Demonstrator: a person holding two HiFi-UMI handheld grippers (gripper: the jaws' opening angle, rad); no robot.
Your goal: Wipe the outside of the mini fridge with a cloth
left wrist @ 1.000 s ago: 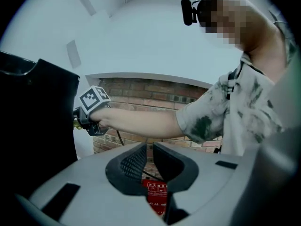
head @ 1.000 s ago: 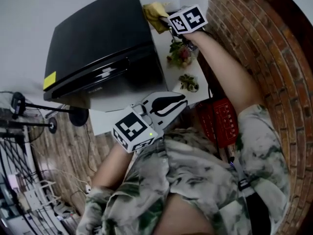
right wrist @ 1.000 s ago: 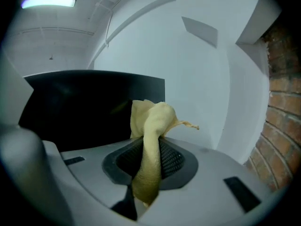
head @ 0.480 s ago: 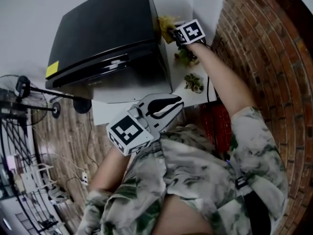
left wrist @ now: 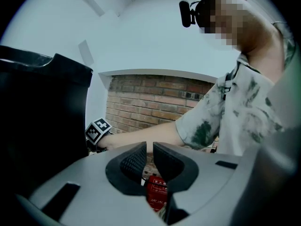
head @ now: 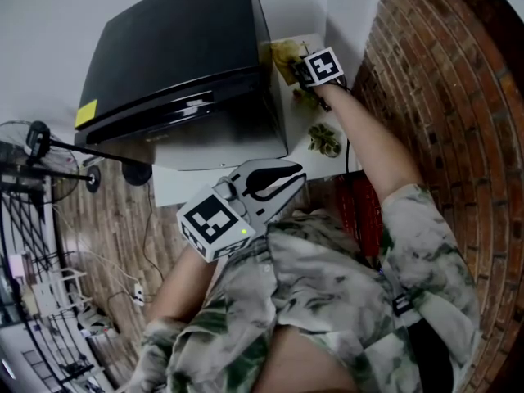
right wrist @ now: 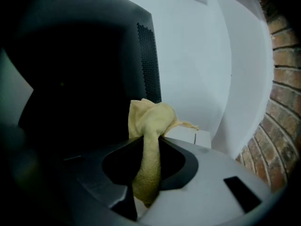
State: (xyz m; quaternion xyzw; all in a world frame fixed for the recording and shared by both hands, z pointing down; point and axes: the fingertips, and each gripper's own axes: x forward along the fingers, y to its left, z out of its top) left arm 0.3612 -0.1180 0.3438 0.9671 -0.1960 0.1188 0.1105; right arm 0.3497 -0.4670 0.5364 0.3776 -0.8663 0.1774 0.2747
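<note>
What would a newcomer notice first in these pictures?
The big glossy black mini fridge fills the upper left of the head view. By its right side, the right gripper is clamped on a crumpled yellow cloth, with the red brick wall just beyond. The left gripper hangs low near the person's patterned shirt, jaws nearly together on nothing.

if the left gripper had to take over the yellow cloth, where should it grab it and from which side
Probably the bunched wad of the yellow cloth that sticks out past the right gripper, whose jaws are shut on its narrow middle. Come from the side away from the mini fridge, which stands close on the other side.
</note>
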